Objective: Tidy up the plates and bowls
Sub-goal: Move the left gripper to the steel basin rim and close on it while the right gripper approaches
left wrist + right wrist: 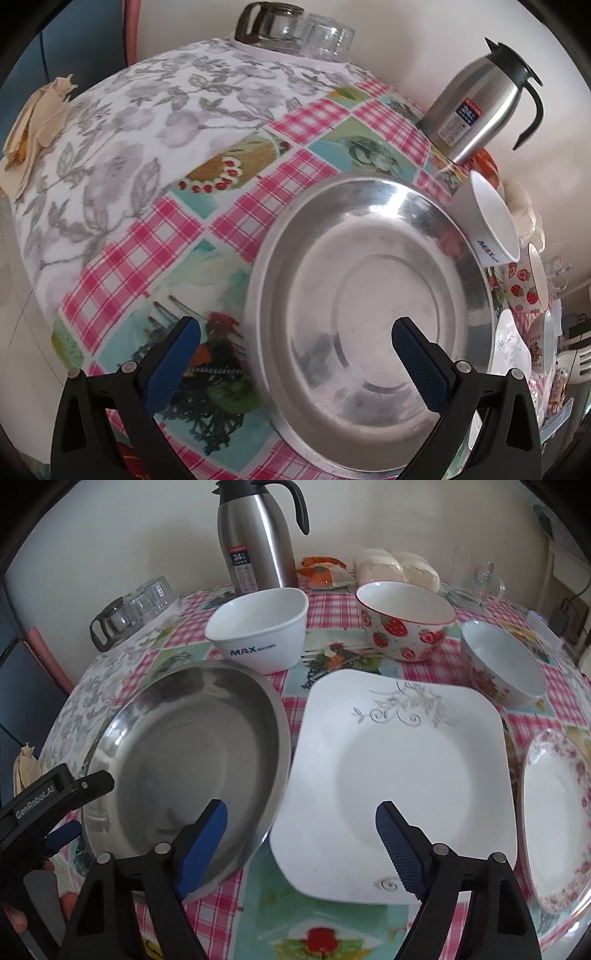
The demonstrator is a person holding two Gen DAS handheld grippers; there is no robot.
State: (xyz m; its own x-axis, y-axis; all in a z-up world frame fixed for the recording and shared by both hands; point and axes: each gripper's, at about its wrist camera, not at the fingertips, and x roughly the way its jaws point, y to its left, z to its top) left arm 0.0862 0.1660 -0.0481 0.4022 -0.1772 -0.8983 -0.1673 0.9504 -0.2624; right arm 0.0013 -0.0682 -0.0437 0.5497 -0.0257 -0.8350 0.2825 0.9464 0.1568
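Note:
A steel plate [373,295] lies on the checked tablecloth; it also shows in the right wrist view [192,753]. My left gripper [295,354] is open and straddles its near left rim; it shows at the left of the right wrist view [62,808]. My right gripper [301,849] is open over the near edge of a square white plate [399,775]. A round floral plate [557,812] lies at right. Behind stand a white MAX bowl [258,627], a strawberry bowl [406,624] and a small floral bowl [502,664].
A steel thermos jug [258,535] stands at the back by the wall. Upturned glasses and a glass pot [129,609] sit at back left. Wrapped food [395,568] and a glass [487,579] sit at back right. A floral cloth [122,122] covers the table's left part.

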